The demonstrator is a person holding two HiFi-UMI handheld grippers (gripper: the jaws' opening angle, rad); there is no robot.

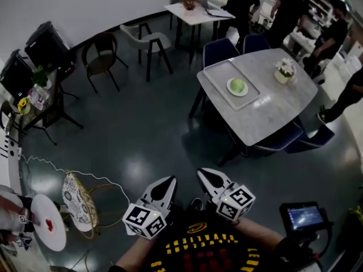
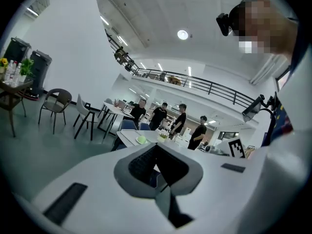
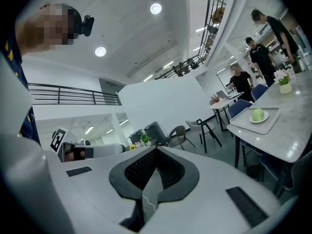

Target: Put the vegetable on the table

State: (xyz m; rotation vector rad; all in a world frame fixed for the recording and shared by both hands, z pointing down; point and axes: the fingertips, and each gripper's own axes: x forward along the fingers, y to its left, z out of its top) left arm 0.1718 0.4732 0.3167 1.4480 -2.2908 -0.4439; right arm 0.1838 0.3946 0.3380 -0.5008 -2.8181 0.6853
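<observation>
A dark, glossy floor [image 1: 147, 135] ran under a white wall in an open café hall. At the far left stood two black boxes [image 1: 46, 47] and, near the lower edge, a small round white table [image 1: 48, 231] beside a patterned oval-backed chair [image 1: 78, 200]. Further in stood a dark round-backed chair [image 1: 102, 58] and a light grey chair [image 1: 148, 38].

Low in the middle, the left gripper [image 1: 168, 181] pointed forward with its fingers pressed together on nothing. Just beside it, the right gripper [image 1: 203, 174] was likewise closed and empty. Bare floor lay between both and the large grey stone-patterned table [image 1: 272, 112] to the right.

A grey rectangular tray [image 1: 218, 72] lay by that table's left corner and carried a round white plate [image 1: 229, 88]. The round pale-green vegetable [image 1: 237, 85] sat on the plate, well apart from both grippers. A small pot of white flowers [image 1: 283, 71] stood near the far edge.

Blue chairs [image 1: 220, 51] were tucked in around the table, some along its near edge. Behind them were a white square table [image 1: 195, 13] and people in black [image 1: 241, 1]. At the lower right sat a small lit screen [image 1: 305, 216].
</observation>
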